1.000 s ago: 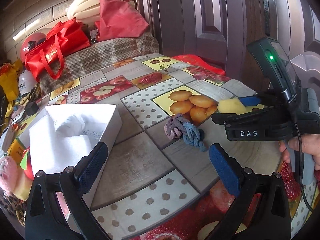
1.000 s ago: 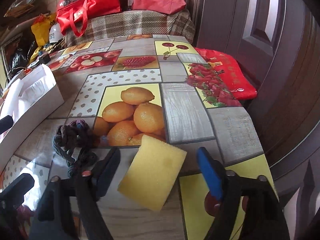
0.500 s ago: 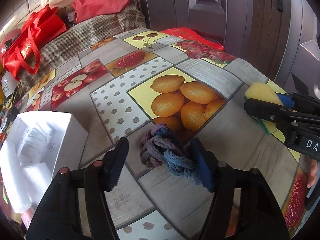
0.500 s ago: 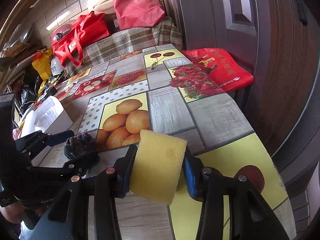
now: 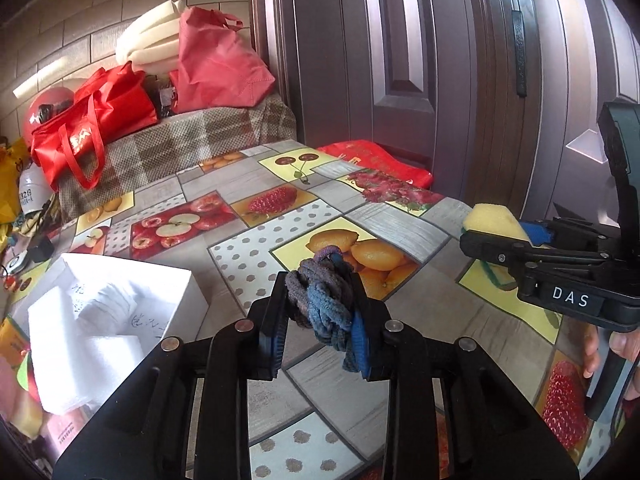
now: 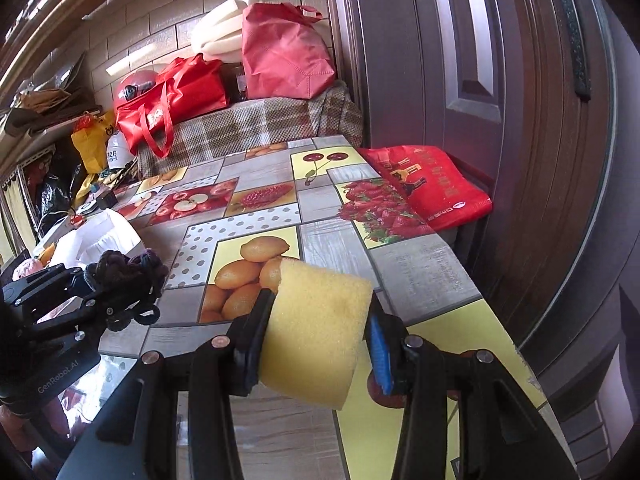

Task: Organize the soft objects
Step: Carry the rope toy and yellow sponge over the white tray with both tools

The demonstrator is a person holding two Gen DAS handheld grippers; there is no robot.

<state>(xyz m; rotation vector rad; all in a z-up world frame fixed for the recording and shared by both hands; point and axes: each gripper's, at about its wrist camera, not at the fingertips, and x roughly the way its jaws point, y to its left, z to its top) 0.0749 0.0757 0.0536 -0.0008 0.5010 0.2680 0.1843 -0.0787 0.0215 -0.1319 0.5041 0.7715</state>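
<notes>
Half a second ago the knotted rope (image 5: 322, 304) lay on the table (image 5: 256, 184) between the parted fingers of the left gripper (image 5: 320, 320); now those fingers are pinched onto it and it is raised off the cloth, at 12 o'clock from the tool. The right gripper (image 6: 316, 336) stays clamped on the yellow sponge (image 6: 316, 328) — squeezed, clear of the table. The white box (image 5: 108, 320) sits at 9 o'clock. The right tool's side reads "DAS"; the left's reads "GenRobot.AI".
</notes>
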